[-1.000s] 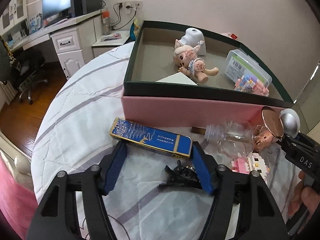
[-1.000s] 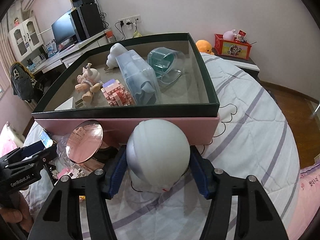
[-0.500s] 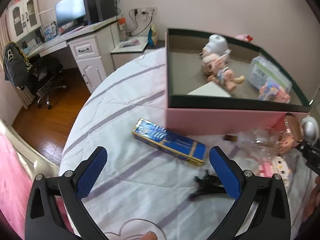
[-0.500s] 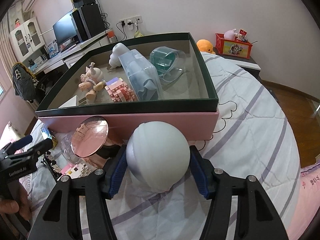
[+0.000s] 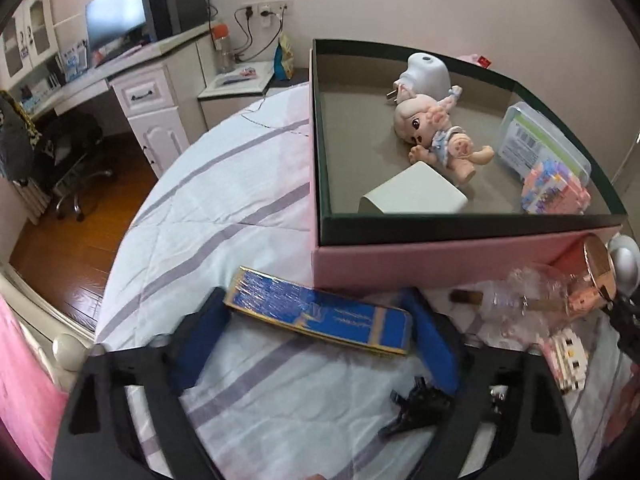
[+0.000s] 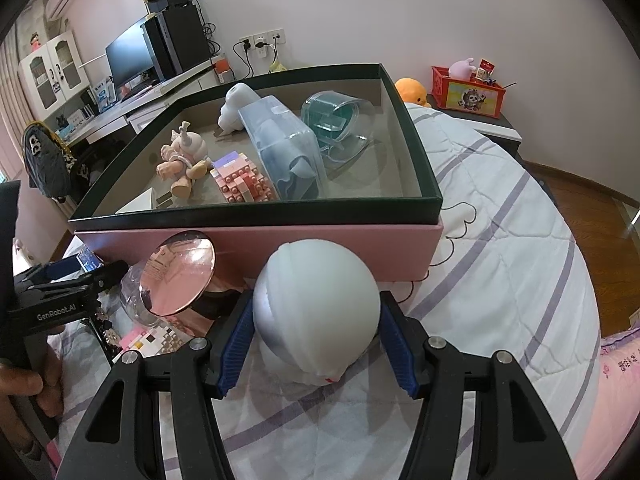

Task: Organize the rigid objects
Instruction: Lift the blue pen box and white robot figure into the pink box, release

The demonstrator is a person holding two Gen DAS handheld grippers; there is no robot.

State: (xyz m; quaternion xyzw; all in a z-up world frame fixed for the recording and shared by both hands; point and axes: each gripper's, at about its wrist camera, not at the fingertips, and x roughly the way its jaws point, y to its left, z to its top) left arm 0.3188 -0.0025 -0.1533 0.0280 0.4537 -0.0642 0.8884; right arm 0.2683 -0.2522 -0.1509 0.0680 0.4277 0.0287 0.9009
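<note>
Since half a second ago your left gripper has come back in over the blue box, its pads narrowed from a wide spread to stand at either end of it; whether they are touching the box cannot be told, and the box lies flat on the quilt just in front of the pink box wall. Your right gripper has not shifted: its blue pads stay clamped on the white ball-shaped object, which sits on the quilt just short of the pink wall. Contents of the open box, dark green rim over pink sides, noted from both views: a doll lying on its back, a white plug-in device at the far wall, a white block at the near wall, a pink brick model, a clear lidded case holding blue cloth-like material, and a clear teal holder. Outside the box, to your left gripper's right, a clear glass bottle lies on its side beside a rose-gold round mirror. A small pink-and-white brick figure and a black clip rest on the quilt nearby.
</note>
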